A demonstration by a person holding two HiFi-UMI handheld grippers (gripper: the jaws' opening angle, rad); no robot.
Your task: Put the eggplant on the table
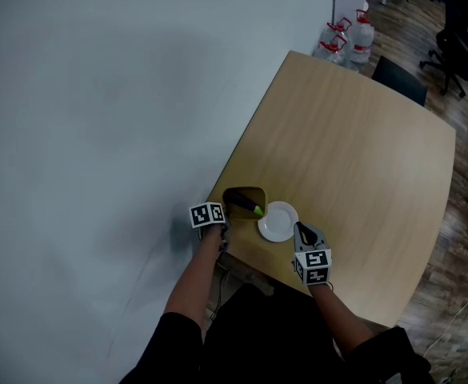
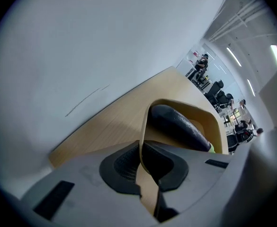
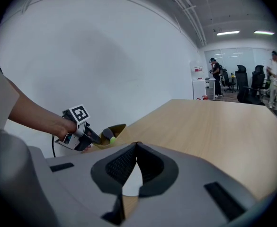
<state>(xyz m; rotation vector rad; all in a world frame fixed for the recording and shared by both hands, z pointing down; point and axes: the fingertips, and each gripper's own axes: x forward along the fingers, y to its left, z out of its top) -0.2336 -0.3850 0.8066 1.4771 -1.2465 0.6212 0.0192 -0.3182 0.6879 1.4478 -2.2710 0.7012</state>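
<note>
I have the left gripper (image 1: 224, 213) clenched on the rim of the tan rounded-square bowl (image 1: 252, 190) at lower centre of the head view, on the light wooden table (image 1: 354, 150) — the dark purple eggplant (image 1: 242, 203) lies inside it — and my right gripper (image 1: 299, 230), tips pressed together, sits at the edge of the round white plate (image 1: 278, 222) just right of it.

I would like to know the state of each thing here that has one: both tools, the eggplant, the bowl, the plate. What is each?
left tool, shut on the rim of the tan bowl.
right tool, shut, nothing between its tips.
eggplant, lying inside the tan bowl, not yet on the table.
tan bowl, at the table's corner, holding the eggplant.
white plate, empty, flat on the table beside the bowl.
</note>
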